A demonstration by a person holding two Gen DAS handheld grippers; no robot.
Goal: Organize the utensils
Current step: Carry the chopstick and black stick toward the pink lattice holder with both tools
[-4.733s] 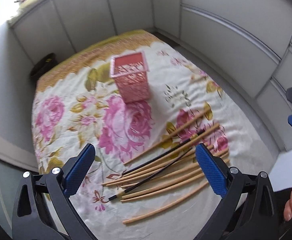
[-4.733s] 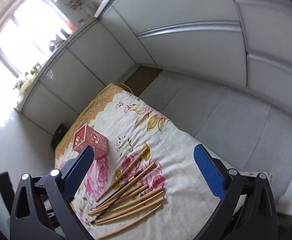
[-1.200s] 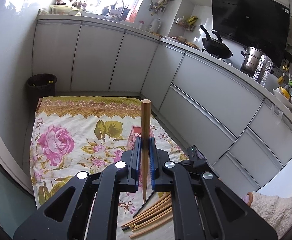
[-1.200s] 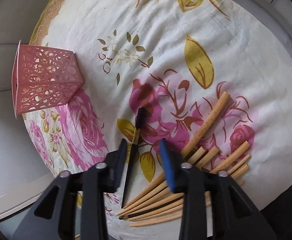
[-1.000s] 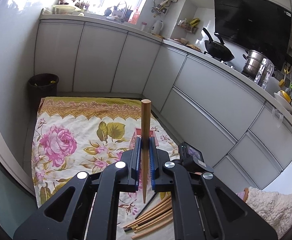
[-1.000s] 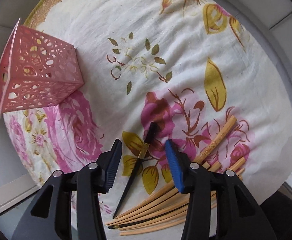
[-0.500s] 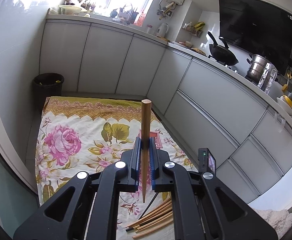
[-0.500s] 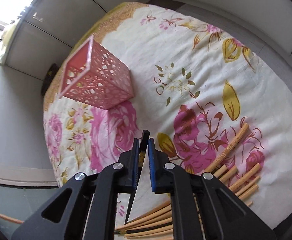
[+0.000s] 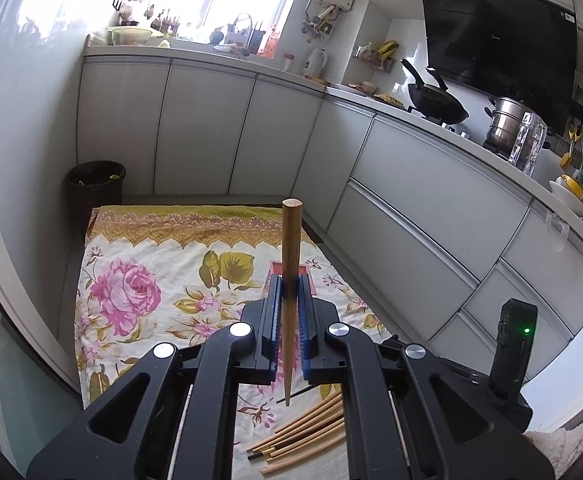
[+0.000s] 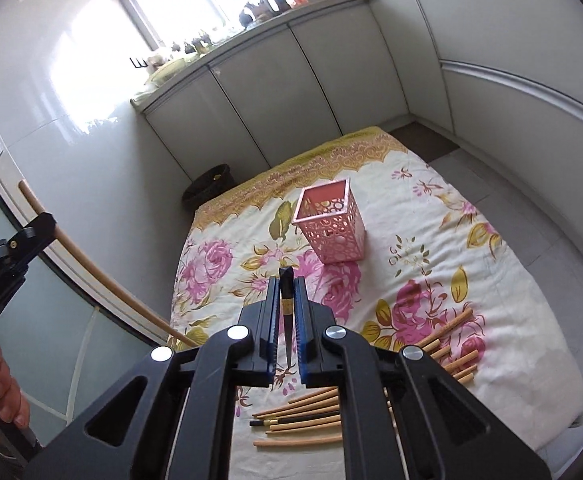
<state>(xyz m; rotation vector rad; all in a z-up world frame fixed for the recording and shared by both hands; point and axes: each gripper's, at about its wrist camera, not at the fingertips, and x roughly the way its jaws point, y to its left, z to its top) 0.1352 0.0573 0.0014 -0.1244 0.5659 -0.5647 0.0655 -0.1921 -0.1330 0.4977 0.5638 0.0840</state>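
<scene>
Chopsticks (image 10: 311,416) lie in a loose fan on the flowered cloth (image 10: 431,240) spread over the kitchen floor, most of them wooden, one black. The left gripper (image 9: 289,304) pinches a wooden chopstick (image 9: 290,264) near its middle, thick end up. The right gripper (image 10: 286,300) is pressed onto a black chopstick (image 10: 286,300), also upright. The pink perforated holder (image 10: 333,232) stands open-topped beyond both, apparently empty. These sticks look light, stiff and smooth, so a mid-shaft pinch should keep them from pivoting; the lacquered black one is probably the slipperier. The holder seems light too and could tip if a stick strikes its rim.
</scene>
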